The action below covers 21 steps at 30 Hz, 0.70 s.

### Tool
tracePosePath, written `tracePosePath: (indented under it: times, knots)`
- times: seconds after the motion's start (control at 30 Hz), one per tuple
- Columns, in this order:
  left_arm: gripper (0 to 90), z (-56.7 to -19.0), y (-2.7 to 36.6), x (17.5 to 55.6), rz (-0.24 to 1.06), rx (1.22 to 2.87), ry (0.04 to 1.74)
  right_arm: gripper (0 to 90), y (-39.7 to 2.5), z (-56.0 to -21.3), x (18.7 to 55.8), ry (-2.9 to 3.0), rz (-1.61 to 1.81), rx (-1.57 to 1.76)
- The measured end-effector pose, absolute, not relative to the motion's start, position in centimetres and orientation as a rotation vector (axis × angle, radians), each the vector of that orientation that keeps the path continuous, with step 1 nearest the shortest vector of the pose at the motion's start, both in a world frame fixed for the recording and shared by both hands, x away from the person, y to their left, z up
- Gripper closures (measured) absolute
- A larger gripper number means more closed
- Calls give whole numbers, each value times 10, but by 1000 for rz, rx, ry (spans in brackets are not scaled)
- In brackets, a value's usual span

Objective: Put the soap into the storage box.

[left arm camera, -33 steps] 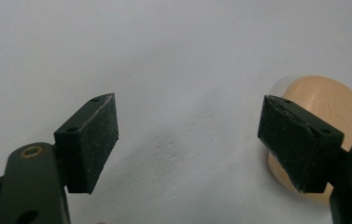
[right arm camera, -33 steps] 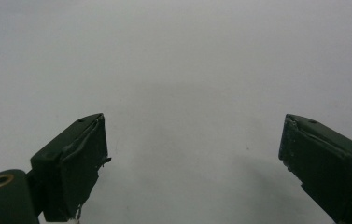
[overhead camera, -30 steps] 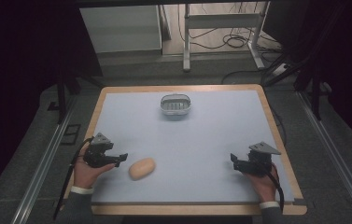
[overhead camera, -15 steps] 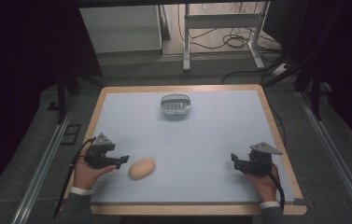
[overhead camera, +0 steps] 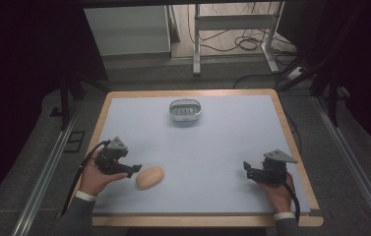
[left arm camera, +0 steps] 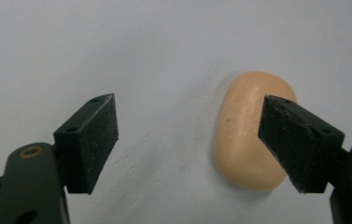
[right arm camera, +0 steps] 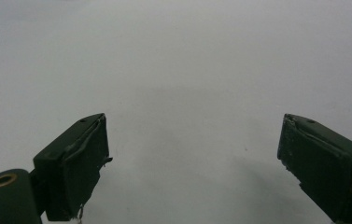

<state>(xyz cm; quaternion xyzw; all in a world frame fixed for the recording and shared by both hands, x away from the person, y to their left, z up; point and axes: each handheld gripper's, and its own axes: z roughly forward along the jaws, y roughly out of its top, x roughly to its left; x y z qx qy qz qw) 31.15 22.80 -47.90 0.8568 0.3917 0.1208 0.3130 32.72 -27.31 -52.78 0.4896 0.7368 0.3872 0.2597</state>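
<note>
We see a smooth, tan, oval soap bar (left arm camera: pixel 248 135) lying near the worktop's (overhead camera: pixel 222 147) front-left corner, our wide-open left gripper (left arm camera: pixel 190 140) just beside it; right gripper (right arm camera: pixel 192 158) also wide.

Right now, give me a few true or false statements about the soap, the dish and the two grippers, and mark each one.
1. The left gripper is open. True.
2. The soap is clamped between the left fingers. False: it lies on the table, with one finger in front of it and a wide gap to the other.
3. The soap sits in the dish. False: the dish is at the far side of the table, well apart from the soap at the near left.
4. The right gripper is open with bare table between its fingers. True.
5. The right gripper is nearer the soap than the left one. False: the left gripper is right beside it.
</note>
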Motion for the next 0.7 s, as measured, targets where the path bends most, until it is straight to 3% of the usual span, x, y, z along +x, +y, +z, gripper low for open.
tracePosePath:
  times: [0.7]
  knots:
    - [200,-490,191,314,197,2415,921,94,-272,-528,327,1993,1038,1325]
